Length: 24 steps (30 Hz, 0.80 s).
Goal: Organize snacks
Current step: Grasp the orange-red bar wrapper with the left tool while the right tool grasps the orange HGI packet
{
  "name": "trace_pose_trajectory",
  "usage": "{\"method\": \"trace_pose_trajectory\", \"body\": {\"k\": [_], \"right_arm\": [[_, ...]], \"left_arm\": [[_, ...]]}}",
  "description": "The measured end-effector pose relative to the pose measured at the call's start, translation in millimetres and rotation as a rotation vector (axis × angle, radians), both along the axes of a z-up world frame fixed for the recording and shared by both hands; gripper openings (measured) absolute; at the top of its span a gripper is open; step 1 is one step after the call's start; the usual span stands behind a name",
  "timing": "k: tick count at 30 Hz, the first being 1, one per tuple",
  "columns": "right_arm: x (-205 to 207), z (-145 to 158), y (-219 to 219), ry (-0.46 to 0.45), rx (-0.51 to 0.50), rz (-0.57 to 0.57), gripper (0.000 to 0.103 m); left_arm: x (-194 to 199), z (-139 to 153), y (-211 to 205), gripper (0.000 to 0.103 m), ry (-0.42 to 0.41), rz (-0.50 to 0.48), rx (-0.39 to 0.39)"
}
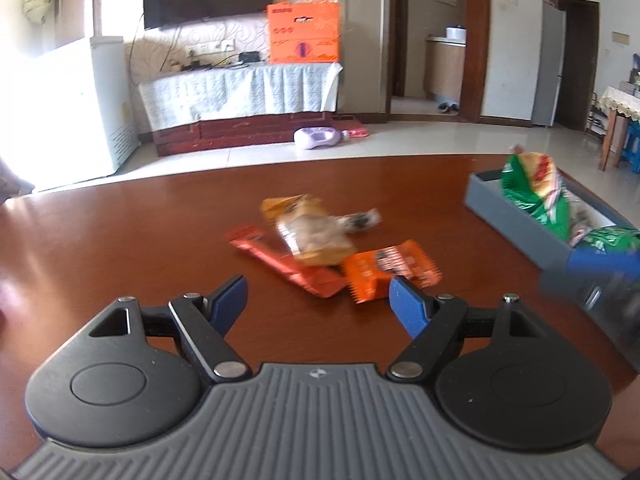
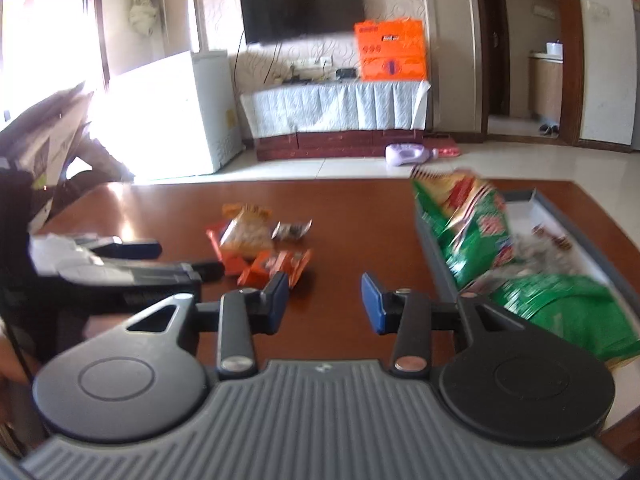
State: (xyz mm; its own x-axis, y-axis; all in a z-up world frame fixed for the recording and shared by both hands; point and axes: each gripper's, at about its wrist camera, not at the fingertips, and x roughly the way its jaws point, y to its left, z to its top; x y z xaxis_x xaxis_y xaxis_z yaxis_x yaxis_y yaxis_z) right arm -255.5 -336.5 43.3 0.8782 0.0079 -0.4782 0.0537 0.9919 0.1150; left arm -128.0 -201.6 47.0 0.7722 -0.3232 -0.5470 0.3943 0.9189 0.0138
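Several loose snack packets lie mid-table, straight ahead of our left gripper, fingers wide, empty. Orange packet is nearest, long axis crosswise. Right gripper, also wide, sits beside the grey box holding green bags.

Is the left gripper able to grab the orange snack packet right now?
Probably yes. The left gripper is open and the orange snack packet lies just ahead of its fingertips on the table, with nothing between them.
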Motion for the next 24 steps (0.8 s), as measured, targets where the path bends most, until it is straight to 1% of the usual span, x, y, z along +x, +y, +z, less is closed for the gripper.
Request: {"method": "trace_pose_trajectory", "body": {"k": [2,3,4,6,7,9,10,12,14,16,18,22,24], "right_arm": [[14.1,-19.0,10.6,0.085,0.003,0.003,0.046],[19.2,-22.8,15.4,0.096,0.010,0.013,0.048],[24.1,-25.0,20.6,0.100,0.006,0.020,0.058],[32.6,-27.4,33.5,0.119,-0.020,0.022,0.073],[35.9,-27.9,39.8,0.120,-0.035,0.028,0.074],[41.5,-26.9,49.3,0.118,-0.072,0.028,0.074],[43.7,-27.1,52.6,0.115,-0.083,0.022,0.074],[47.1,-24.1,51.3,0.112,-0.083,0.011,0.074],[50.6,-23.4,50.6,0.106,-0.082,-0.005,0.074],[56.5,-24.5,50.1,0.111,-0.080,-0.016,0.074],[62.5,-26.8,50.5,0.121,-0.083,-0.015,0.074],[74.4,-29.5,51.6,0.126,-0.081,-0.019,0.074],[79.8,-28.9,51.7,0.117,-0.080,-0.025,0.075]], "left_arm": [[7.5,-2.4,7.0,0.082,-0.003,0.013,0.000],[12.1,-4.3,10.3,0.082,0.001,0.021,-0.007],[17.4,-7.6,13.5,0.082,0.012,0.032,-0.017],[29.2,-14.5,16.5,0.082,0.045,0.048,-0.039],[34.2,-17.2,16.4,0.082,0.059,0.051,-0.046],[38.3,-23.0,15.3,0.082,0.052,0.049,-0.062],[41.9,-27.6,14.8,0.082,0.066,0.051,-0.068],[53.8,-33.6,10.0,0.082,0.126,0.044,-0.059],[58.4,-32.2,8.8,0.082,0.087,0.042,-0.073],[69.4,-34.9,4.3,0.082,0.108,0.039,-0.055],[79.2,-36.9,1.5,0.082,0.134,0.030,-0.058],[90.9,-39.0,-8.5,0.082,0.129,0.005,-0.032],[92.9,-39.8,-13.6,0.079,0.123,-0.006,-0.006]]}}
